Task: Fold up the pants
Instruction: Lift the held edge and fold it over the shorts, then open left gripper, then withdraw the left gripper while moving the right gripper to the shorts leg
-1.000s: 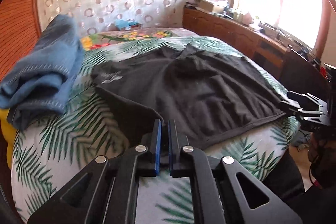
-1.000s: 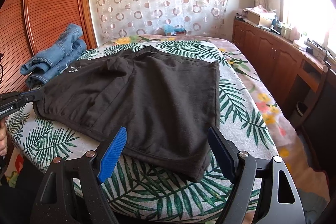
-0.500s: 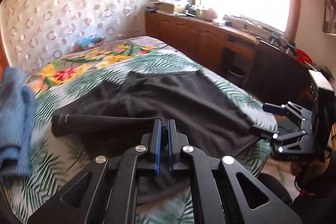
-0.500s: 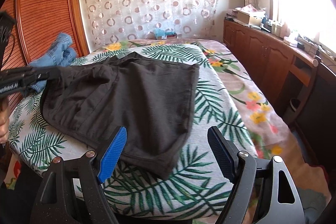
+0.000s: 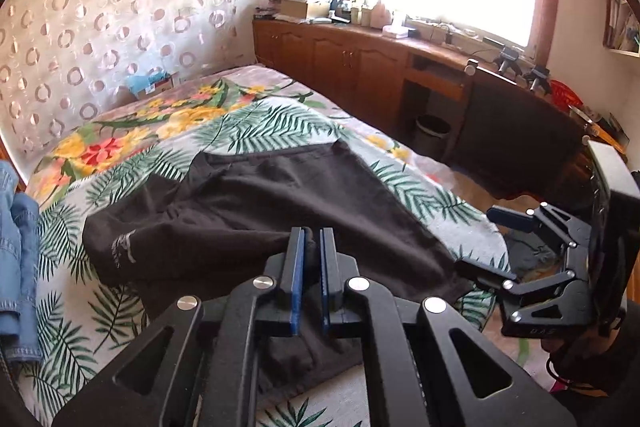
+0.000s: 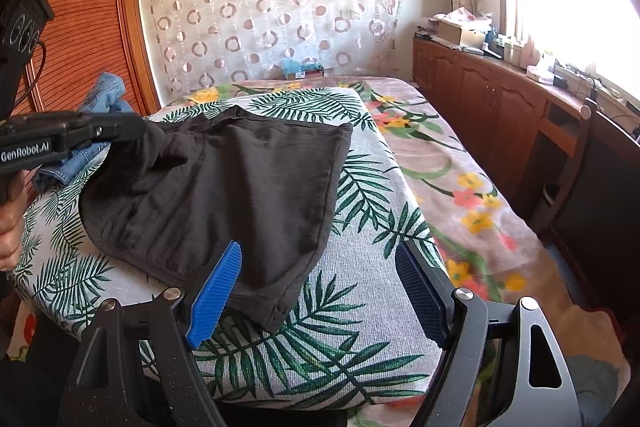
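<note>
Black cloth is clamped between the shut blue pads of the left gripper, which is seen in the right wrist view to hold one side edge of the black shorts lifted clear of the bed. The first lengthwise fold is judged to be in hand: the raised edge is to be carried across and laid onto the far half, corners matched, before release. The right gripper is held wide open with nothing between its pads, just above the near hem, where a pin or pinch may be needed. The shorts are spread on the palm-leaf cover, bunched and creased near the grip, flat elsewhere; a small pale logo appears to show on one leg, though it is blurred.
</note>
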